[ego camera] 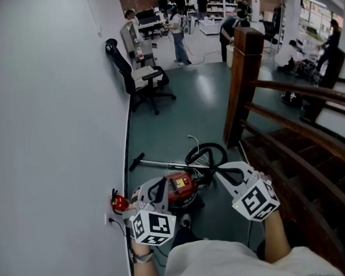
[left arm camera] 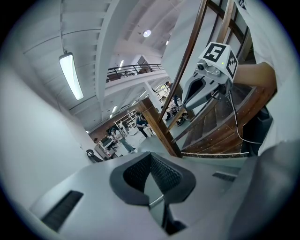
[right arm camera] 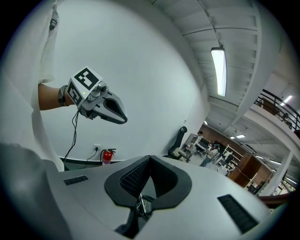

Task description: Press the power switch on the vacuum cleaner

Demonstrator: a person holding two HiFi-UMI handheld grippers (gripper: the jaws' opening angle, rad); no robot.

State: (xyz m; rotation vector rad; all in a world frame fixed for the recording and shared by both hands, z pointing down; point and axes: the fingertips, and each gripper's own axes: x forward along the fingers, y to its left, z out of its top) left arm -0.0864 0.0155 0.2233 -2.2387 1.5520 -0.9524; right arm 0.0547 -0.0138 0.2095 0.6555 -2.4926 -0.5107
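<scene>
Grey-green floor [ego camera: 176, 105] runs between a white wall [ego camera: 48, 113] at 9 o'clock and a wooden stair railing [ego camera: 243, 83] at 3 o'clock. The red vacuum cleaner [ego camera: 180, 186] is seen low in the head view, near 6 o'clock, lying on this floor; its power switch cannot be made out. Its hose [ego camera: 205, 154] is looped at 1 o'clock of the body, and its wand [ego camera: 162, 163] is laid out toward 11 o'clock.

The left gripper [ego camera: 158, 186] is held at 7 o'clock of the vacuum cleaner, its front overlapping the body's left side; contact cannot be judged. Its jaws are closed tip to tip, with nothing between them. The right gripper [ego camera: 221, 172] is held at 3 o'clock of the body, just beside the hose, its jaws likewise closed and empty. Both grippers are raised on bent forearms, each gripper view being directed outward at wall, ceiling and railing rather than down at the machine.

A fire extinguisher [ego camera: 119, 203] is stood against the wall at 9 o'clock of the vacuum cleaner. An office chair [ego camera: 142, 78] is placed well apart at 12 o'clock, and people [ego camera: 177, 29] are seen far beyond it.
</scene>
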